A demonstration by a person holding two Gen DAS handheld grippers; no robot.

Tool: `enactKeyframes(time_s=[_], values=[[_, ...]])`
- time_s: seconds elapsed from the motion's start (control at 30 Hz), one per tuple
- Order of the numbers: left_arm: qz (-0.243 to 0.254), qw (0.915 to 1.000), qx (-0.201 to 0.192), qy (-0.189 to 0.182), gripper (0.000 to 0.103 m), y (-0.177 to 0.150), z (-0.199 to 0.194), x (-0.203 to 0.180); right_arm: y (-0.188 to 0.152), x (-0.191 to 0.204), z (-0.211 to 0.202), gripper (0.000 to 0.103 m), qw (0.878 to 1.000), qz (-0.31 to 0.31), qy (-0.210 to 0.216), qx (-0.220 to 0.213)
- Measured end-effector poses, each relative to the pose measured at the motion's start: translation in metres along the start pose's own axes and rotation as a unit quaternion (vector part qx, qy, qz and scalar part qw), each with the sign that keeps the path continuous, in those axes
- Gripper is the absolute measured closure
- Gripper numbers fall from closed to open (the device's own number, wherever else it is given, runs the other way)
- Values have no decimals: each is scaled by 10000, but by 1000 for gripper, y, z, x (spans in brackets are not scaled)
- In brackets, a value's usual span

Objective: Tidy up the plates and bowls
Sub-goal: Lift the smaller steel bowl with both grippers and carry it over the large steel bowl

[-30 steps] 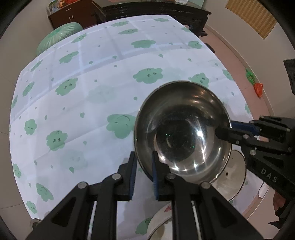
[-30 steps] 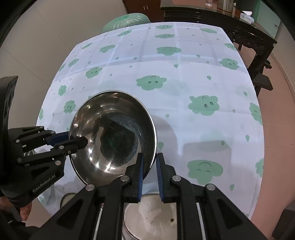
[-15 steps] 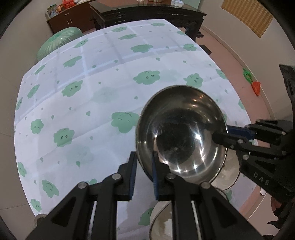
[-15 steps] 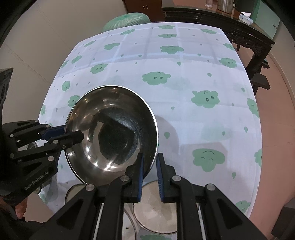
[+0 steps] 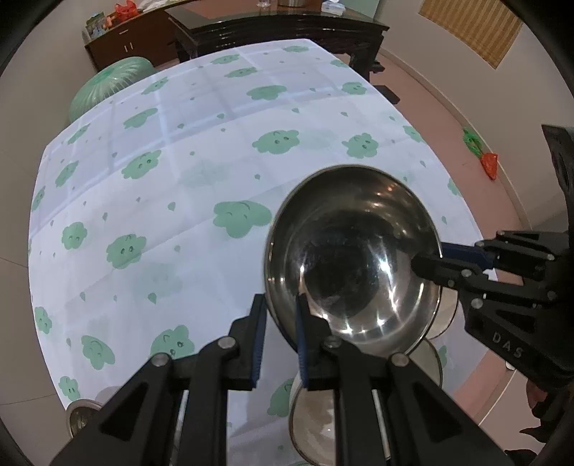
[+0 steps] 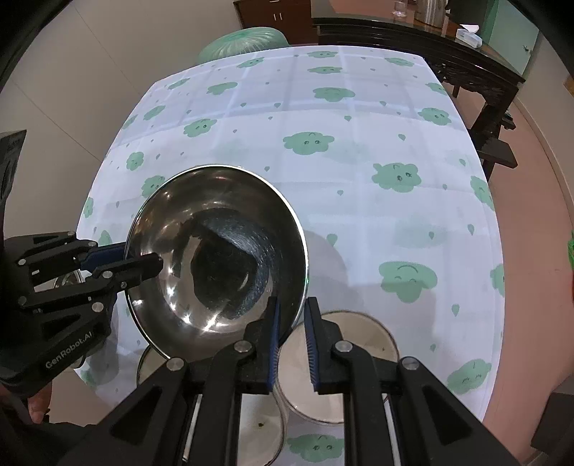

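A shiny round steel bowl (image 5: 353, 258) is held tilted above the table (image 5: 201, 172) in the lower right of the left view, its rim pinched by the left tool (image 5: 281, 335) and, opposite, by the right tool (image 6: 291, 338). White round plates (image 6: 344, 362) lie beneath.

I am in a home dining room: my desk (image 6: 358, 118) wears a white cloth printed with green clouds, a dark carved wooden table (image 5: 287, 28) and a brown cabinet (image 5: 122, 39) stand behind it, and toys (image 5: 480, 150) lie on the pink floor.
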State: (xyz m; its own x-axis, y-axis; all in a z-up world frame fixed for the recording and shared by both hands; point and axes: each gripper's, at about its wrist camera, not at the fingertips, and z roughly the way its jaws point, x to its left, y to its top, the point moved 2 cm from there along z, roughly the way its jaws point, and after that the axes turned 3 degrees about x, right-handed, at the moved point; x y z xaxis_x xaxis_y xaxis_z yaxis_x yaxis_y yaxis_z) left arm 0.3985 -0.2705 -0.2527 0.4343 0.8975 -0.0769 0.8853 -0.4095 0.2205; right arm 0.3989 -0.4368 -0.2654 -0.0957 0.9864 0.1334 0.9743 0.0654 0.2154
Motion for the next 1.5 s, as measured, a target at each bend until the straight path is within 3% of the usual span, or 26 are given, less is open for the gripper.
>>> enactKeyframes(time_s=[0.8,1.5], values=[[420,9990,-123,-119,90,-40,-26,-12,-49,22,-17,88,9995,222,-221,4],[701,9975,-37,-123,90,-72,-25,-22,-88,33,-14,88,9987,394,-269,172]])
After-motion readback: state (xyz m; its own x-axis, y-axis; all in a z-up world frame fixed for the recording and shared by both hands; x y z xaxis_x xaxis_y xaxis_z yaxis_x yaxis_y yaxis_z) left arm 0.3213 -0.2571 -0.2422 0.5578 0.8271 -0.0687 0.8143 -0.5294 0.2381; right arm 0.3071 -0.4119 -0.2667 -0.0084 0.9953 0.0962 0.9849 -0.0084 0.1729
